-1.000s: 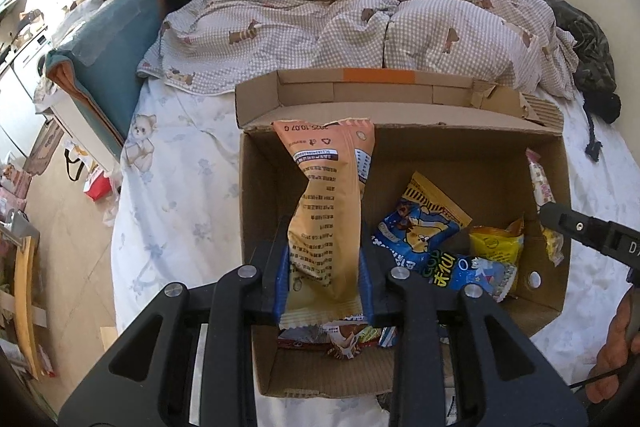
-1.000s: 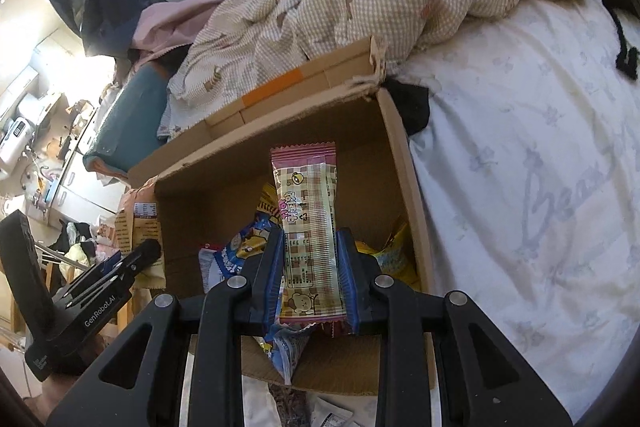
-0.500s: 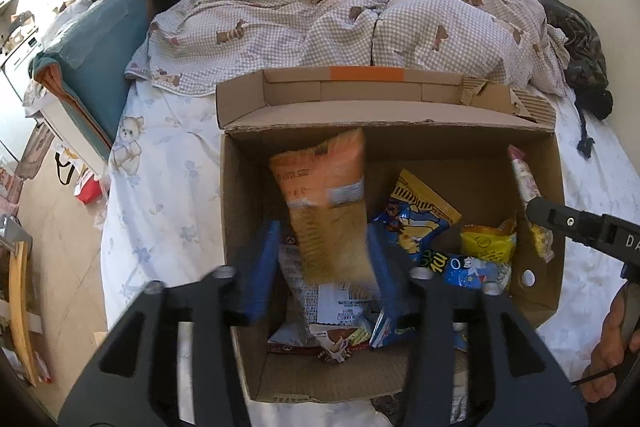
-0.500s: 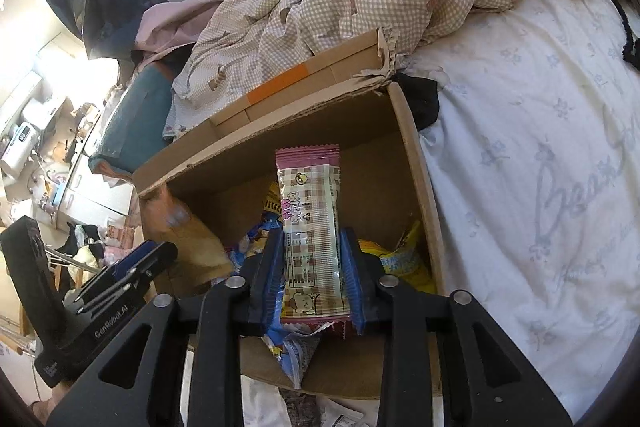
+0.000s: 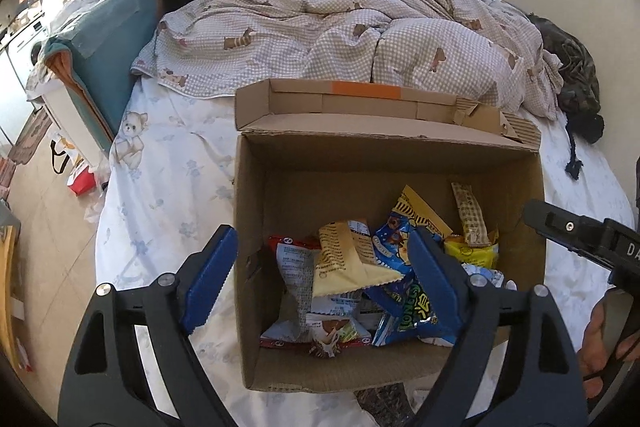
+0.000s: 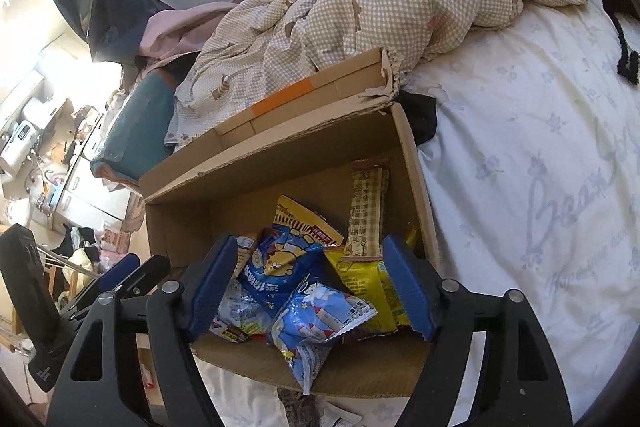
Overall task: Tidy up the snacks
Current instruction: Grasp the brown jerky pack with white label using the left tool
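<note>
"Bear" script shows on the bedsheet at right; both the left gripper and right gripper have just been opening, jaws wide and empty, tilted down over the snack box.

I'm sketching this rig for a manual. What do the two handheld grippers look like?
Both match: the left gripper and the right gripper have matte black angular arms with triangular cut-outs and silver screw heads, tipped with blue ribbed pads. White lettering marks the right gripper's black body in the left wrist view.

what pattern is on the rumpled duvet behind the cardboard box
Beige-and-white gingham check with small brown bears, on the rumpled duvet; clearest in the left wrist view.
</note>
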`<state>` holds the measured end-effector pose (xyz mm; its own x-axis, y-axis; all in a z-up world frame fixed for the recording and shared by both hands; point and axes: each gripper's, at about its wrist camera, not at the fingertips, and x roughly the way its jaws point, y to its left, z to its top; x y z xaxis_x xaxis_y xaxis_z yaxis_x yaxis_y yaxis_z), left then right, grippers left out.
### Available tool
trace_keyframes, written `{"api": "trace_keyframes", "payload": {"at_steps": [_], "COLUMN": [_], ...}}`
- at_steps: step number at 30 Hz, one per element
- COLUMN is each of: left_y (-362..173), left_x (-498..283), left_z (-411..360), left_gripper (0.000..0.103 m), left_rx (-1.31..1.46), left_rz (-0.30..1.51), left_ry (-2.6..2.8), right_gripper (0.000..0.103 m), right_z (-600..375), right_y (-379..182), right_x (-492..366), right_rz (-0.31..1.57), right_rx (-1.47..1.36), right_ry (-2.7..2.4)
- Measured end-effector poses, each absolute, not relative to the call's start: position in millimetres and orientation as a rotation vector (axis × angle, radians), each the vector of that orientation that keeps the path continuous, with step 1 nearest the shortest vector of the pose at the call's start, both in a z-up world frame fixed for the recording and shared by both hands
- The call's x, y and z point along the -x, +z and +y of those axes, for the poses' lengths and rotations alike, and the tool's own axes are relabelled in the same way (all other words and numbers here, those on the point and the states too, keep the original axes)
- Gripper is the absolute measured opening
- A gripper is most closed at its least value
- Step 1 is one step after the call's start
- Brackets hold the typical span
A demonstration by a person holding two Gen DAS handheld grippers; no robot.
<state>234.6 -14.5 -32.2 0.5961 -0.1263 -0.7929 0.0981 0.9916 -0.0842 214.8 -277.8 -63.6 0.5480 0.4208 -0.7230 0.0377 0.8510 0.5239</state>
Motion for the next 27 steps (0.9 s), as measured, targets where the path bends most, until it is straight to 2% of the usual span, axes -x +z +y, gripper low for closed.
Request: {"api": "trace_keyframes", "payload": {"at_steps": [14,17,18,27], "left_y": [-8,-5,-4,-13], "left_x": [-190,-176,-171,-134], "left_z": [15,19,20,19], "left_gripper": [0.085,0.099,0.101,0.101], "left_rx": [0.056,0.043,0.038,0.002], "left_rz": [0.871,0.862,0.855,0.894], "left_ry": [-0.092,-0.094,-0.088,-0.086], "right_gripper": [0.078,0.078,0.078,0.078], "right_z": [-275,-277,-278,-286], "right_y": [-44,-43,-43,-45], "right_x": [-173,-160,-155,-110], "right_rz": [0.966,0.973,0.974,1.001], "right_rx": [-0.498,-0.512,-0.516,-0.559], "right_ry": [0.257,0.256,0.257,0.236]}}
